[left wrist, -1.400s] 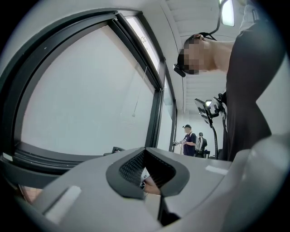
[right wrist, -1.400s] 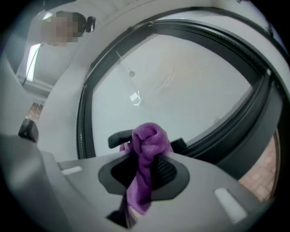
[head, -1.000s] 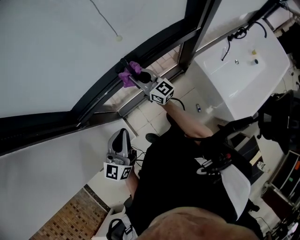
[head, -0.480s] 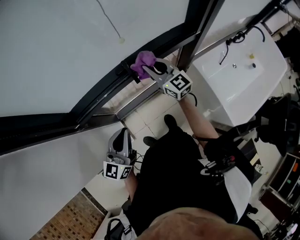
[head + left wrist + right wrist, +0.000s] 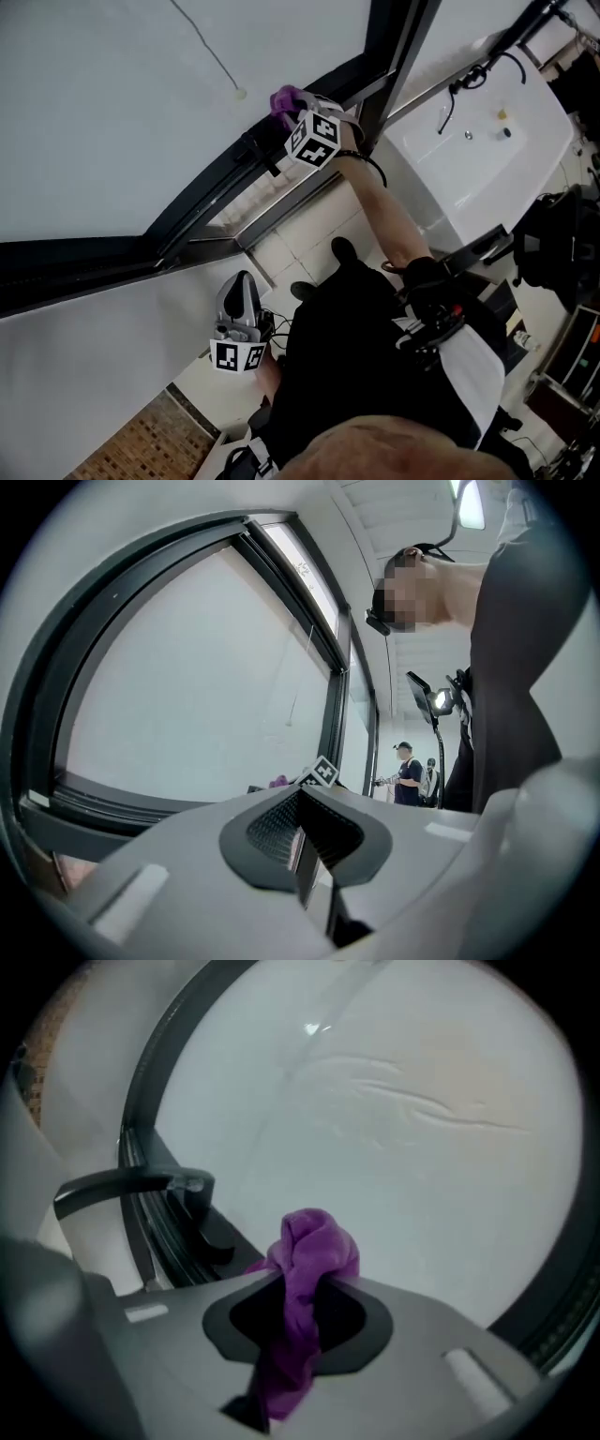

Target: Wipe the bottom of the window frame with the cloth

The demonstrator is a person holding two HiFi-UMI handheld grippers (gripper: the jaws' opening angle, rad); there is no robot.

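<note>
Although the window pane filled the upper left of the head view, the working surface was only the dark bottom rail of the window frame, which ran diagonally from the left edge toward top centre. A vertical mullion crossed the rail at top centre, and a white basin lay at the upper right.

The right gripper was at the rail near top centre, just short of the mullion, with its jaws clamped on the purple cloth. In the right gripper view the cloth stood bunched above the jaws, close to the pane. A dark window handle showed at the left of that picture. The left gripper hung at lower centre-left, well apart from the frame, jaws together and holding nothing.

The step in hand was judged to be a wiping pass near the upper-right end of the rail. Contact between cloth and rail could not be confirmed.

The next move called for pressing the cloth down onto the rail and drawing it along. The mullion closed off travel to the upper right. Open room lay down-left along the rail, where the handle fitting was a likely obstruction to wipe around or lift over.
</note>
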